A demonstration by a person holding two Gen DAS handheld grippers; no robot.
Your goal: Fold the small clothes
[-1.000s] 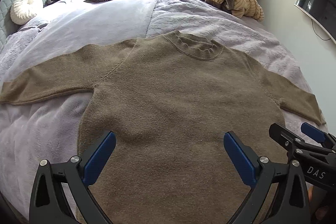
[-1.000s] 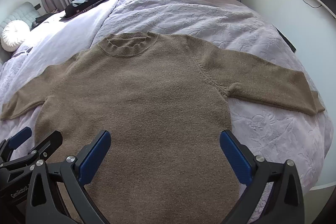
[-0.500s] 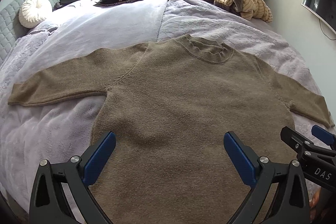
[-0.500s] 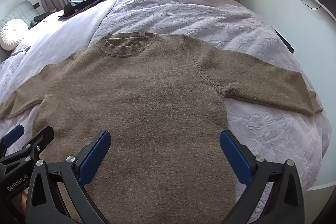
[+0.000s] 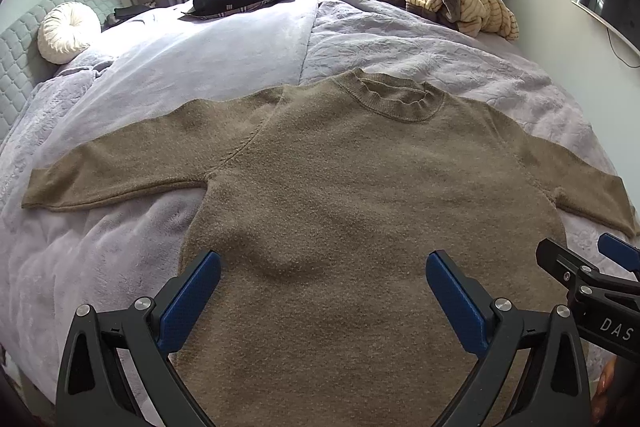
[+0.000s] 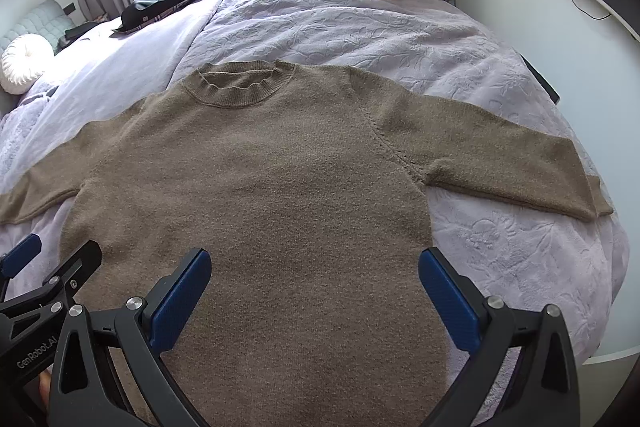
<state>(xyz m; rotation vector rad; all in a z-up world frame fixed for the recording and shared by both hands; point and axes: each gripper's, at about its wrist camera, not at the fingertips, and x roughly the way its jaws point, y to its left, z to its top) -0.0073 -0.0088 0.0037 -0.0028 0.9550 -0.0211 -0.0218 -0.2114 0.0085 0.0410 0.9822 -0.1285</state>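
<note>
Sweater (image 5: 340, 207) flat on lilac bed (image 5: 400, 47).

Brown knit sweater (image 5: 352, 211) (image 6: 256, 195), lying flat and unfolded on lilac bedspread (image 5: 420, 47), both sleeves spread sideways, ribbed collar farthest away.

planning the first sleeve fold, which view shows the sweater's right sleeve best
The right wrist view: the right sleeve lies flat and whole, from shoulder seam to cuff, on the quilt. The left wrist view shows it squeezed at the frame edge, its cuff close to the right claw.
</note>
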